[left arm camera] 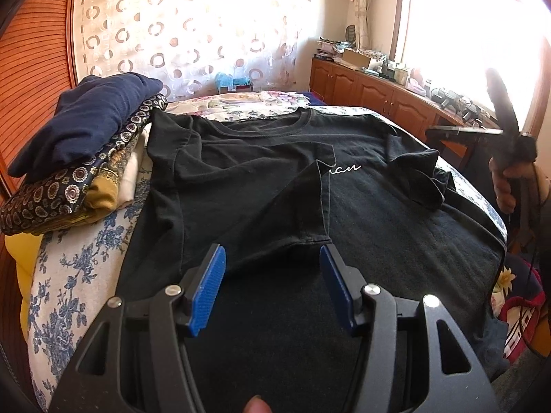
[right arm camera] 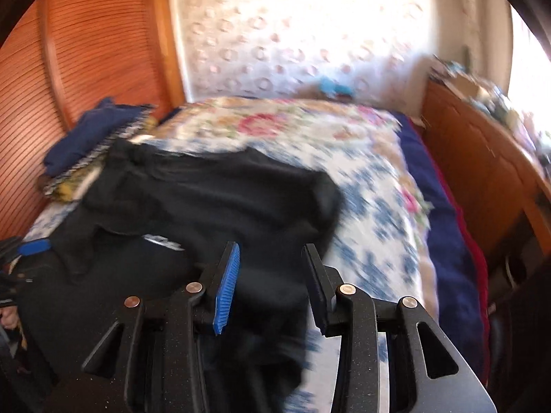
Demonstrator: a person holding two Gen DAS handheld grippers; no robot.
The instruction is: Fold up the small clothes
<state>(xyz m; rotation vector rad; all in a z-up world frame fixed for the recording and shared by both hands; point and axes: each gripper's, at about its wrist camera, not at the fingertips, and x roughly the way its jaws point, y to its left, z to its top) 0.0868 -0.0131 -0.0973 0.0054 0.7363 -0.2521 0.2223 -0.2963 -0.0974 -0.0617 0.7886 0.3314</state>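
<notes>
Sunlit bedroom, patterned curtain [left arm camera: 193, 34] glowing at the far wall, and a bed [left arm camera: 69, 275] in blue floral cover filling the middle. Far left, a pile of folded clothes [left arm camera: 79, 144] sits against the ribbed wooden headboard [left arm camera: 34, 69], navy piece on top. Just right of it lies the black T-shirt [left arm camera: 378, 206], spread across the bed, its left sleeve and side folded inward over the white chest lettering, the right sleeve rumpled. The left gripper [left arm camera: 273, 268] hangs over the shirt's near part, blue pads apart, nothing between them. Only the left wrist view gives this crisp look, plus a person's hand [left arm camera: 509, 182] at the right edge and the wooden cabinet [left arm camera: 361, 86] under the window. The right wrist view is motion-blurred, but it alone shows the shirt's right edge on the bed: the right gripper [right arm camera: 272, 251] has its jaws apart, black cloth showing between them; whether the pads touch it I cannot tell.
</notes>
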